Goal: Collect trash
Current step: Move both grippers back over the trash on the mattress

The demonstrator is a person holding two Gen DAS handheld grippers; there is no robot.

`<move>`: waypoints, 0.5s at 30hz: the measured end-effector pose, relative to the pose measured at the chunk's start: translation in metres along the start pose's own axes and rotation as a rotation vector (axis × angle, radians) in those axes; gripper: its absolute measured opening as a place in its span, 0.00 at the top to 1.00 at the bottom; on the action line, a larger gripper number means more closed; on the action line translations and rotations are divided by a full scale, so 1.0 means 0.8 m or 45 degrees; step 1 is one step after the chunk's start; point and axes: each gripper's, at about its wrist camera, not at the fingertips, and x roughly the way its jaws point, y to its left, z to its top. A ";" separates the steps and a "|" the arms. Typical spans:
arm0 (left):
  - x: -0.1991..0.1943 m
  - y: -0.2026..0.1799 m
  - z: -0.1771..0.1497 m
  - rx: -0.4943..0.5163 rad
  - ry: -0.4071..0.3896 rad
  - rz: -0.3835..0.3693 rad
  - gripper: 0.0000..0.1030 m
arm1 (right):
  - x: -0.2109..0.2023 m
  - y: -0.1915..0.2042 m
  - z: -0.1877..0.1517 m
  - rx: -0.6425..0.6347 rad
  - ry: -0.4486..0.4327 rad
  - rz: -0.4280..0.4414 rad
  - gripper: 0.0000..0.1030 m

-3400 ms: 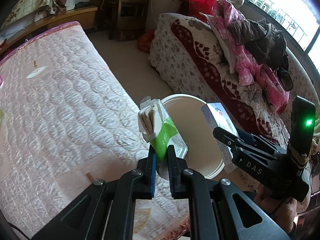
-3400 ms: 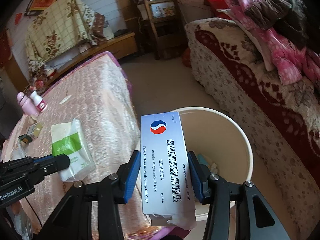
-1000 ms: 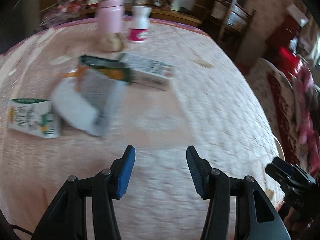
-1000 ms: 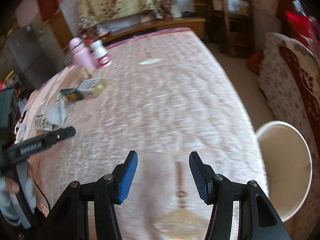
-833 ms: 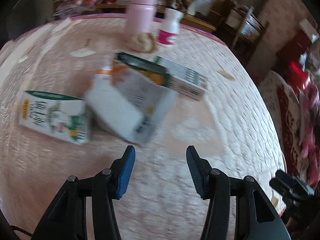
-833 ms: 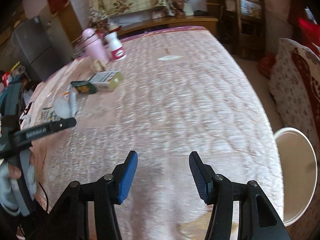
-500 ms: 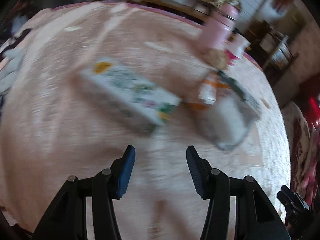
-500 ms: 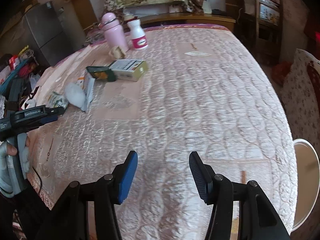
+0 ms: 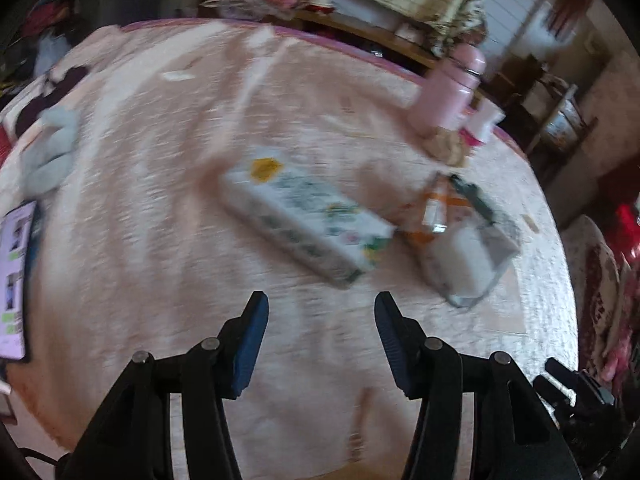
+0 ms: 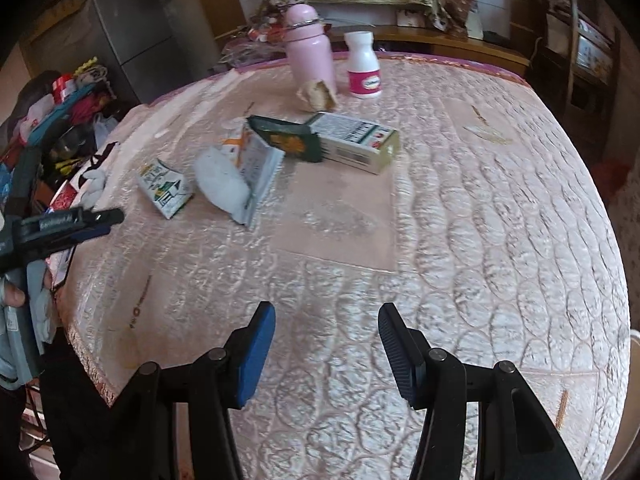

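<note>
Flat carton [image 9: 308, 224], lengthwise upper-left to lower-right

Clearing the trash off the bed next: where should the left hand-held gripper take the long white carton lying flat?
Across the carton's narrow width, near the middle, from above. It lies flat and long, so only its long sides look narrow enough for the open left hand-held gripper.

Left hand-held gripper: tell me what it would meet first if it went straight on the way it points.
The left hand-held gripper, open and empty, aims at bare quilted cover, so it would likely meet that first. The white and green carton lies just beyond; blur leaves depth uncertain.
</note>
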 end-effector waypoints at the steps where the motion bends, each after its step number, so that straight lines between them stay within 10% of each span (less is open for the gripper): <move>1: 0.007 -0.008 0.006 0.012 -0.004 -0.008 0.46 | -0.001 0.002 0.000 -0.006 0.002 0.004 0.44; 11: 0.013 -0.062 0.054 0.045 -0.180 -0.039 0.46 | 0.001 -0.010 -0.006 0.016 0.037 -0.005 0.44; 15: 0.039 -0.061 0.079 -0.004 -0.095 -0.184 0.46 | 0.006 -0.013 -0.006 0.021 0.043 -0.001 0.43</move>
